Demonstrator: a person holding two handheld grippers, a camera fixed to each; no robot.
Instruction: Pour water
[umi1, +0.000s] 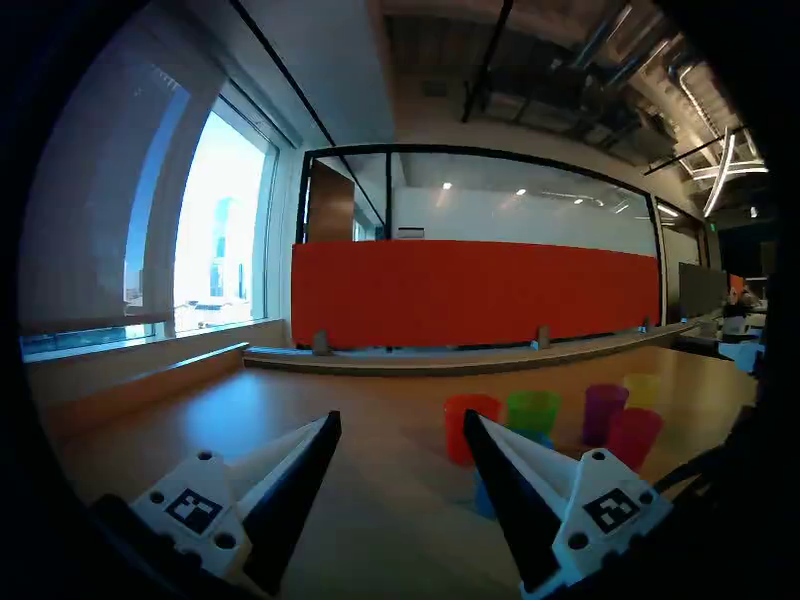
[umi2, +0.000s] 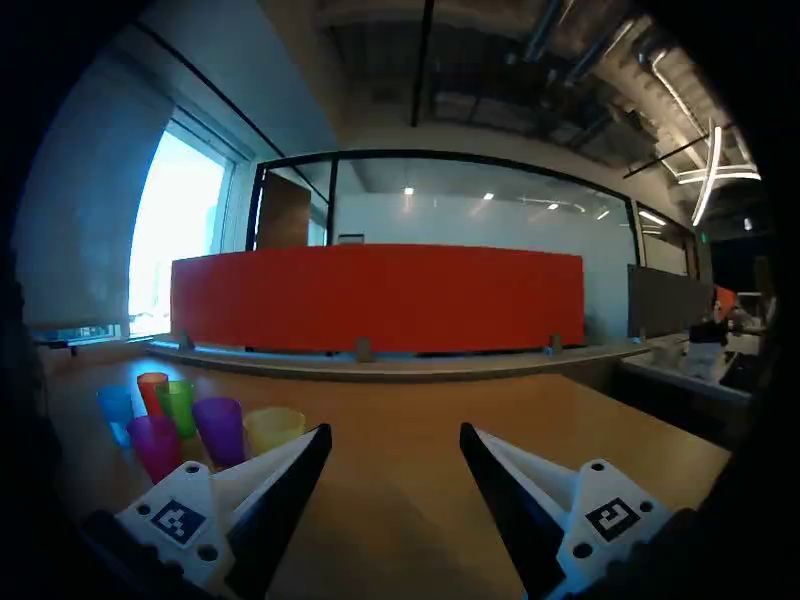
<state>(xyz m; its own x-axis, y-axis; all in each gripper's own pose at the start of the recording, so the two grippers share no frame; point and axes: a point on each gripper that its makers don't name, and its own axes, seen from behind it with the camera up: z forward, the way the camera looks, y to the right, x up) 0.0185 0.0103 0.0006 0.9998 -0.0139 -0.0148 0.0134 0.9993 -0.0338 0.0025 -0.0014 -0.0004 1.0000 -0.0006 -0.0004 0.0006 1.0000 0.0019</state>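
Several coloured plastic cups stand grouped on a wooden table (umi1: 380, 400). In the left gripper view I see a red cup (umi1: 468, 424), a green cup (umi1: 532, 412), a purple cup (umi1: 603, 411), a yellow cup (umi1: 641, 388) and a pink cup (umi1: 633, 437), right of centre. My left gripper (umi1: 400, 432) is open, empty, its right finger overlapping a blue cup (umi1: 484, 497). In the right gripper view the cups sit at the left: blue cup (umi2: 115, 409), red cup (umi2: 152, 388), green cup (umi2: 179, 405), purple cup (umi2: 220, 428), yellow cup (umi2: 272, 427), magenta cup (umi2: 155, 445). My right gripper (umi2: 395, 440) is open and empty.
A red divider panel (umi1: 470, 293) runs along the table's far edge. Bright windows (umi1: 215, 240) with a sill lie to the left. Desks with a person (umi2: 712, 330) sit far right. Bare tabletop (umi2: 420, 420) stretches ahead of the right gripper.
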